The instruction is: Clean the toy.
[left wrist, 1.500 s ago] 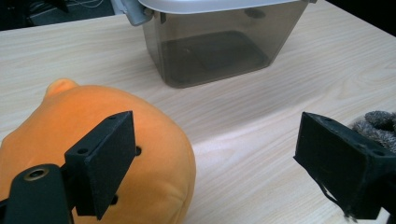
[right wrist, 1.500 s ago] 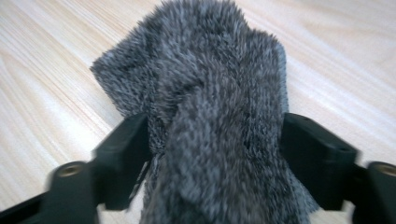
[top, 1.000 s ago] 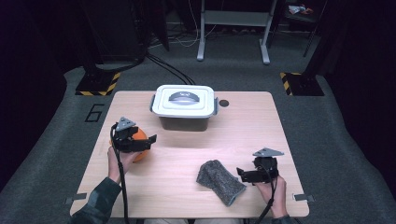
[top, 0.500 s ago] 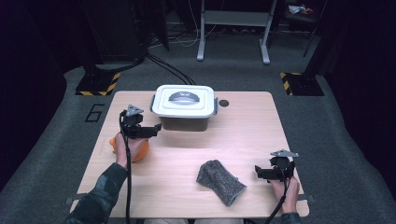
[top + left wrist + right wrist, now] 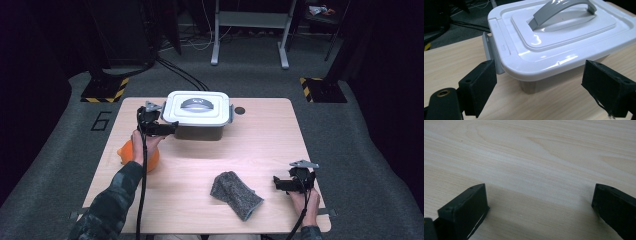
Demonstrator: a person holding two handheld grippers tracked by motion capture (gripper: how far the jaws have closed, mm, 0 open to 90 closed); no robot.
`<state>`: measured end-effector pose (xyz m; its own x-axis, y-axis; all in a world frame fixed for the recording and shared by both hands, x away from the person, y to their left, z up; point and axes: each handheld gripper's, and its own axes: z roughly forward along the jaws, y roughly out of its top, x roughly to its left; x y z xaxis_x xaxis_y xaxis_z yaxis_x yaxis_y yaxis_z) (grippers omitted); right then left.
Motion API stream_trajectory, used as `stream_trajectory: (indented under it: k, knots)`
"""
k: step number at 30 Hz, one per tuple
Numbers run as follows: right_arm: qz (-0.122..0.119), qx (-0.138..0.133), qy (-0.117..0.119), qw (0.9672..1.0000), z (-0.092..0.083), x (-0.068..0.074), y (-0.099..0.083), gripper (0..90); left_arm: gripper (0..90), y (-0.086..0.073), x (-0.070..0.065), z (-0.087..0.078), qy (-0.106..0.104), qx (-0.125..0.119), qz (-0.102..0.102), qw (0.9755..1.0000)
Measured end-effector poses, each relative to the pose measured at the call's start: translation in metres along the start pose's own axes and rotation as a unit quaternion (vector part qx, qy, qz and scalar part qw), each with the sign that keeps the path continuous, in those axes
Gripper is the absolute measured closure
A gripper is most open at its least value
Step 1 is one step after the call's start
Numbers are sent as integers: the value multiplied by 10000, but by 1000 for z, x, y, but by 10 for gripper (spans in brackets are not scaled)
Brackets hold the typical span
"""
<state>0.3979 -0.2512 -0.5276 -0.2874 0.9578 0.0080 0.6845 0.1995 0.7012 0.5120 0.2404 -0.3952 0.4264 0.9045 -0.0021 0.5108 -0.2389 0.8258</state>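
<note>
High view: left gripper [image 5: 167,129] open, empty, at the white-lidded box [image 5: 199,114] near the table's [image 5: 260,145] far edge; right gripper [image 5: 280,183] low beside grey cloth [image 5: 235,194].

Left gripper view: jaws straddle the box's corner [image 5: 524,72]; closing there risks slipping off the lid [image 5: 564,37].

Right gripper view: jaws apart, empty.

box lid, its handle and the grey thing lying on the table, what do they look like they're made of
Box lid: looks like glossy white moulded plastic; it shows sharp light reflections and rounded stepped edges.
Handle: smooth grey plastic, less shiny, arched in one piece.
Grey thing: seems to be knitted or woven fabric, possibly a glove or cloth; speckled, matte, limp and crumpled.
Table: pale wood-grain top, solid wood or laminate cannot be told.
</note>
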Motion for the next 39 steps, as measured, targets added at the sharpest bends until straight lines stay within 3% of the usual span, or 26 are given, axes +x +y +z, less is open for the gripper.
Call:
stream_trajectory:
  k: [2, 7, 9, 15, 17, 20, 25, 39]
  knots:
    - [-22, -12, 11, 10000, 1, 0, 0, 0, 120, 4, 2, 5, -70, -18, -109, 9999]
    - [-20, -36, 26, 10000, 1, 0, 0, 0, 120, 13, 3, 19, -31, -3, -123, 9999]
    - [-20, -46, 14, 10000, 0, 0, -1, 0, 121, 17, 3, 25, 50, 10, -36, 10000]
    - [-14, -64, 10, 10000, 0, 0, -1, 0, 123, 23, 3, 40, 85, 93, -52, 9999]
    - [-13, -66, 3, 10000, 0, 0, -1, 1, 127, 25, 3, 47, 133, 179, 83, 9997]
    - [-1, -65, -5, 10000, 0, 0, -1, 1, 125, 24, 3, 53, 103, 175, 27, 9998]
    - [-13, -71, -1, 10000, 0, 0, -1, 2, 125, 24, 3, 56, 124, 215, 256, 9994]
    - [-13, -80, 2, 10000, 0, 0, -1, 7, 137, 21, 6, 56, -116, 94, 469, 9988]
